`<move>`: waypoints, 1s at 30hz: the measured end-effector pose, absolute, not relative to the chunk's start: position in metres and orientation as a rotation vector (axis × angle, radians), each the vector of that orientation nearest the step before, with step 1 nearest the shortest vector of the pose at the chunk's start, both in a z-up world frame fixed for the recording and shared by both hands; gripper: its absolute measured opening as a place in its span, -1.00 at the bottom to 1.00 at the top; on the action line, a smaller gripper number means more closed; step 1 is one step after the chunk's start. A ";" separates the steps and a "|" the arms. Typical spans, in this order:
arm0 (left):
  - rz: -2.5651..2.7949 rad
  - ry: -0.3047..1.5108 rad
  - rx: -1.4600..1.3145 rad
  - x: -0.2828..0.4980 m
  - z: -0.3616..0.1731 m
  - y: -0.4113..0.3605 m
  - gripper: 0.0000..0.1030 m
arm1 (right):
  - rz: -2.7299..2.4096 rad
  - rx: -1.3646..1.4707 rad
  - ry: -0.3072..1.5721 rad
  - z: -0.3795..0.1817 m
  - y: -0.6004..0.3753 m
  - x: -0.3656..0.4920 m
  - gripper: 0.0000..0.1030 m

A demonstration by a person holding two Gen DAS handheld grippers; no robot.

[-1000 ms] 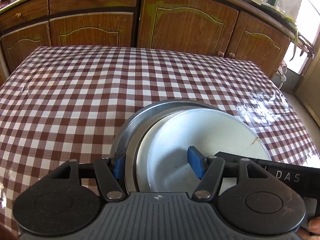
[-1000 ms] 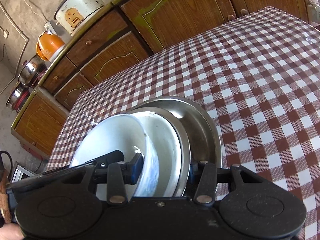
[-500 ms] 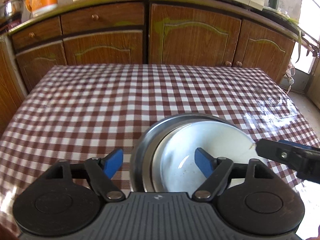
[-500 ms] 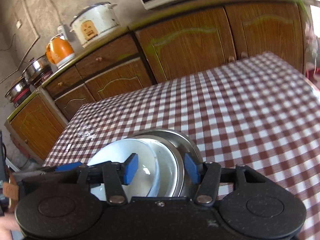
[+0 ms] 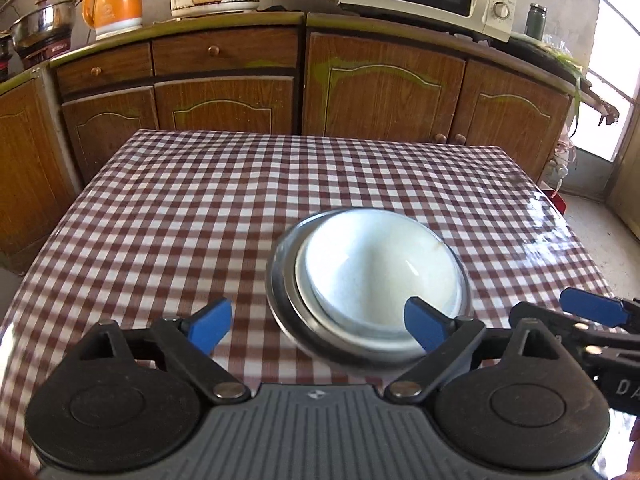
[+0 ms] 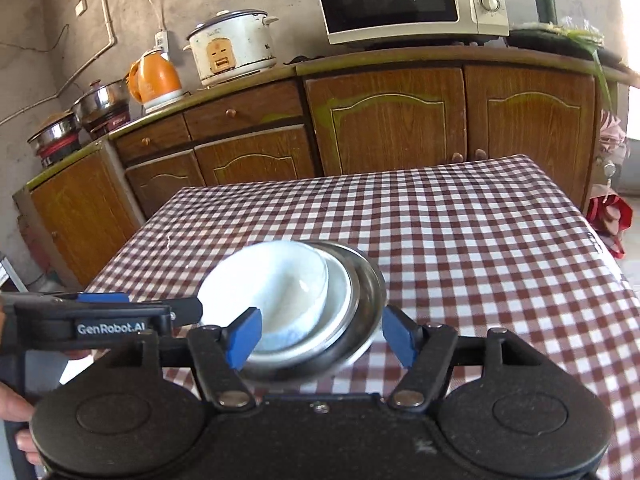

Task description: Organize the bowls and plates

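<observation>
Both grippers, left gripper (image 5: 318, 326) and right gripper (image 6: 320, 334), have just been opening, holding nothing; nested stack (image 5: 368, 280) is lying just ahead, between them.

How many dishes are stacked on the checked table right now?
3, all nested in one stack: a white bowl on top, a white plate under it, and a metal dish at the bottom. More could be hidden beneath.
</observation>
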State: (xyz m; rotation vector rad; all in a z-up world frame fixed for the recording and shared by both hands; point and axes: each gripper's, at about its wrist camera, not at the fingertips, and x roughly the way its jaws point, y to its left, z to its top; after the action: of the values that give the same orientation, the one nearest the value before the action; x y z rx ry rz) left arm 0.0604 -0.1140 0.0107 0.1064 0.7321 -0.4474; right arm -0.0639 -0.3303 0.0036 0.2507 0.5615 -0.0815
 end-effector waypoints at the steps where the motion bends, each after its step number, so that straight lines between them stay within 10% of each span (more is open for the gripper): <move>1: -0.444 0.733 0.110 0.056 0.012 -0.114 0.96 | -0.084 0.247 0.567 0.003 -0.329 -0.070 0.55; 30: -0.425 0.715 0.145 -0.004 0.018 -0.105 1.00 | -0.013 0.184 0.611 -0.004 -0.306 -0.132 0.56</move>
State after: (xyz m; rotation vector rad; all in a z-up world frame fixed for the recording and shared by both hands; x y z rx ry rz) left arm -0.0044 -0.1051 0.0177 0.1449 0.7152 -0.4252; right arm -0.1319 -0.3061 -0.0042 0.1842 0.6107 -0.0133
